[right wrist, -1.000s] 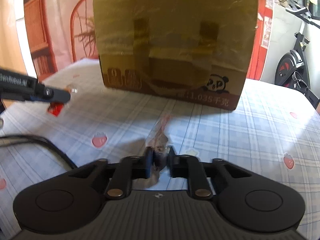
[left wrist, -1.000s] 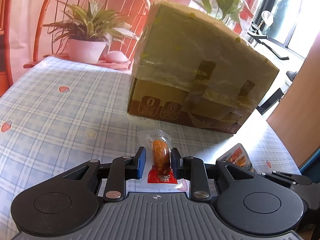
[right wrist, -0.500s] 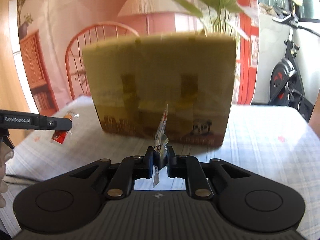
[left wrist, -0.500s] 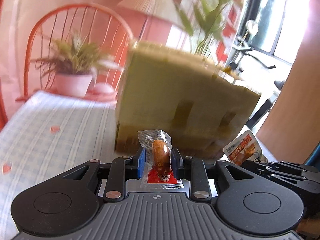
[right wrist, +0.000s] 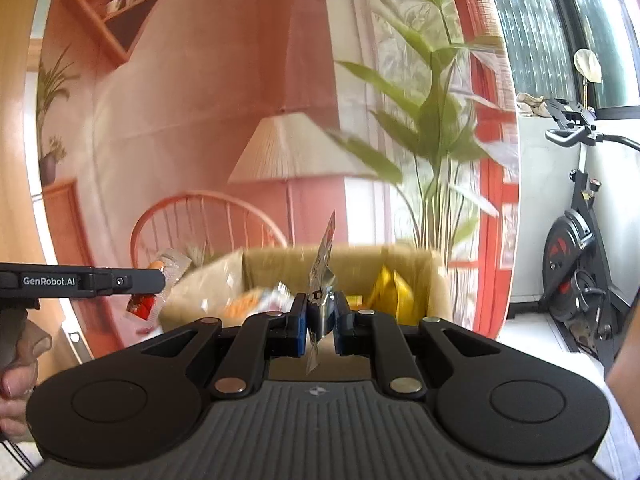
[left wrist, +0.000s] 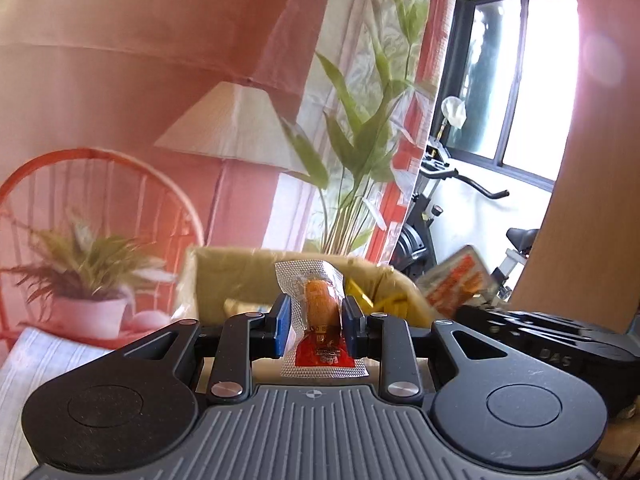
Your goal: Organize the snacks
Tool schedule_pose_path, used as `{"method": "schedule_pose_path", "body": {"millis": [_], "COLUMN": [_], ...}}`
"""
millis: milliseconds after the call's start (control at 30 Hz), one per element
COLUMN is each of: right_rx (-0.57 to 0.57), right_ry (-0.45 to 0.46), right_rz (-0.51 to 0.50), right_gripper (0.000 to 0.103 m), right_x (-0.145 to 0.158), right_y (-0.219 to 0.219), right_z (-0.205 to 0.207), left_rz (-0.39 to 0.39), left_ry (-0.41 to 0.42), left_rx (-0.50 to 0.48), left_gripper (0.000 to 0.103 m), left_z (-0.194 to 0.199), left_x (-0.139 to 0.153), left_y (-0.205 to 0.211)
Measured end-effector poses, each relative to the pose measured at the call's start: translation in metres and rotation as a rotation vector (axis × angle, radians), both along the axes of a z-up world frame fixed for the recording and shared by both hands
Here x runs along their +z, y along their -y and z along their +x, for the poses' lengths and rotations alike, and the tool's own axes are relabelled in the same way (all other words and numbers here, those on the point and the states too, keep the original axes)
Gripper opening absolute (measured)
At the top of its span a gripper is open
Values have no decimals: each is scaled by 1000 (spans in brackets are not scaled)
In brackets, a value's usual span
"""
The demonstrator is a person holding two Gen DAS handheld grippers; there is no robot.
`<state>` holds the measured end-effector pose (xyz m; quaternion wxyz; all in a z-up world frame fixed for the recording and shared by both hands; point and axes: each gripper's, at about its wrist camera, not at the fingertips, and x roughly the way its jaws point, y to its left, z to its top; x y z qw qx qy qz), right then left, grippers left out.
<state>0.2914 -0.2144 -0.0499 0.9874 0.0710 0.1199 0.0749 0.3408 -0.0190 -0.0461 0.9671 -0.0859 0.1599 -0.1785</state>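
Step in hand looks like the carry-and-drop bit: both snacks are held up level w/ the open top of the cardboard box [right wrist: 340, 276], so the drop-in is prob next. For that, each tool needs to be brought over the opening, then opened up so the packet falls in w/o catching the rim or the flap at the left.

Left tool [left wrist: 316, 326]: clenched on the sausage snack [left wrist: 318, 316], blue pads pressed against both sides of the clear wrapper, red label end hanging toward the camera. Snack is seen center frame, in front of the box's near wall. In the right wrist view it's at mid left, just beside the box flap, not over the opening yet as far as can be told.

Right tool [right wrist: 322, 316]: nearly shut, only a thin gap, pinching a foil packet [right wrist: 322, 280] edge-on; packet sticks up at center frame, in front of the box.

Inside the box, a yellow bag [right wrist: 390, 292] and some orange-ish packets can be made out, blurry tho.
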Motion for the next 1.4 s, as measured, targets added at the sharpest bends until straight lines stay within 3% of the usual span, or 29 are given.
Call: {"method": "schedule_pose_path", "body": {"millis": [267,367,400,433,500,567,667,800,1167,1400], "right_rx": [28,-20,-40,-50,-62,-75,-84,-95,-115,-130], "right_ry": [-127,-173,-172,-173,-160,-151,-136,-99,-2,31], "right_rz": [195,124,79,37,-3,-11,10,-18,5,5], "right_gripper": [14,17,23,39,59,63,78,102,103,103], "right_x": [-11,-20,-20,-20,-18,-13,-3,17,68,84], "right_y": [4,-2,-6,-7,-7,-3,5,4,-6,-14], "right_z": [90,106,105,105,101,96,86,63,-18,-60], "left_rz": [95,146,151,152,157,174,187,229,194,204], "left_ry": [-93,-109,-112,-112,-95,-89,-84,-23,65,108], "left_rx": [3,25,32,40,50,67,67,88,149,192], "left_gripper": [30,34,44,59,69,70,73,88,96,96], "left_z": [82,92,91,90,85,80,65,38,-53,-95], "left_x": [-8,-14,-14,-12,-7,-1,13,33,79,90], "left_y": [22,21,17,13,6,4,-1,-1,-15,-17]}}
